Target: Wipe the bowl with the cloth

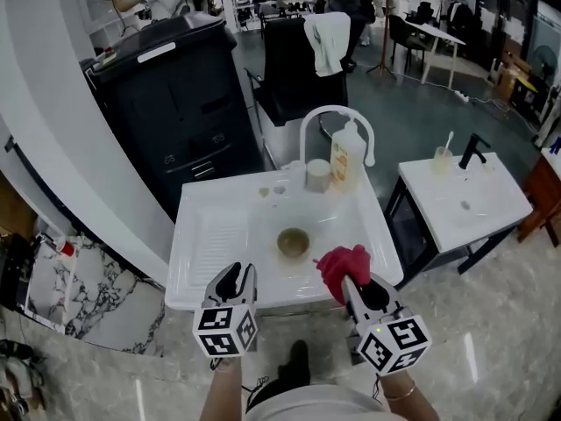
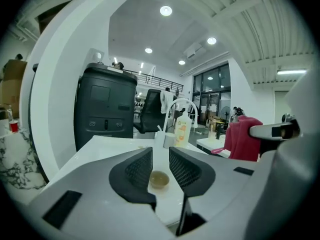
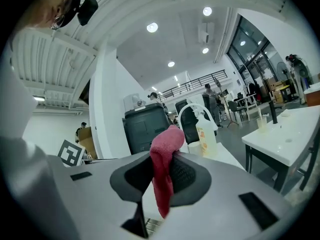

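Observation:
A small brownish bowl (image 1: 293, 241) sits upright in the basin of the white sink (image 1: 203, 235). My left gripper (image 1: 237, 276) hovers at the sink's front edge, open and empty; in the left gripper view the bowl (image 2: 159, 179) shows in the gap between its jaws (image 2: 160, 167), farther off and untouched. To the right of the bowl, my right gripper (image 1: 349, 283) is shut on a red cloth (image 1: 343, 262). In the right gripper view the cloth (image 3: 164, 176) hangs bunched between the pads, spilling above and below my right gripper (image 3: 161, 170).
A curved white faucet (image 1: 337, 112), a soap bottle (image 1: 343, 160) and a white cup (image 1: 317, 174) stand at the sink's back edge. A black bin (image 1: 180, 103) stands behind on the left. A second white washstand (image 1: 463, 202) is to the right.

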The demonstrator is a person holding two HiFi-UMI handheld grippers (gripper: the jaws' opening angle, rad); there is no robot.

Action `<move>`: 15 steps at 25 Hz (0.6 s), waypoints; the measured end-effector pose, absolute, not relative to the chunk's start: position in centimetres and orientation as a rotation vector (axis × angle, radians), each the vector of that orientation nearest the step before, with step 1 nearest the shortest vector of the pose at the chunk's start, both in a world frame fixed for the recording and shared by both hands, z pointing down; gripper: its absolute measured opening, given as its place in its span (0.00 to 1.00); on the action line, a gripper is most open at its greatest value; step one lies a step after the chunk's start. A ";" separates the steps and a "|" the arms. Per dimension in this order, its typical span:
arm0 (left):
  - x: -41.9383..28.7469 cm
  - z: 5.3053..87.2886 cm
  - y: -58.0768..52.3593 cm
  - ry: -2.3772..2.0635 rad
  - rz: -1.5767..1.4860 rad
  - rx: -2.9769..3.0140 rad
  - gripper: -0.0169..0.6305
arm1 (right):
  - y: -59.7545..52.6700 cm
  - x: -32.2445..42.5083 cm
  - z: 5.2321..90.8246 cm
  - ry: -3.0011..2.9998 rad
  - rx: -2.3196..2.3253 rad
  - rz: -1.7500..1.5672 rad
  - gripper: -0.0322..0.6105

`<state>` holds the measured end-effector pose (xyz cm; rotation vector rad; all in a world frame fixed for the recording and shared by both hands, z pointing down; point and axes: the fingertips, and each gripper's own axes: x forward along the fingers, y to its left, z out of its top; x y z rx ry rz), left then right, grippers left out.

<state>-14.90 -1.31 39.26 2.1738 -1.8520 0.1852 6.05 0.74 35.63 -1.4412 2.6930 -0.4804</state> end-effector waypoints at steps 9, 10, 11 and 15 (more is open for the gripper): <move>-17.2 41.1 -10.4 -1.743 0.217 2.193 0.23 | -6.1 3.0 35.5 2.671 -1.535 -0.486 0.17; -17.1 41.4 -11.2 -1.727 0.225 2.196 0.23 | -6.5 2.7 35.7 2.665 -1.546 -0.490 0.17; -17.0 41.7 -11.9 -1.713 0.232 2.198 0.23 | -7.0 2.6 35.8 2.660 -1.558 -0.493 0.17; -17.0 43.0 -14.6 -1.678 0.261 2.191 0.23 | -8.6 2.3 36.0 2.637 -1.603 -0.506 0.17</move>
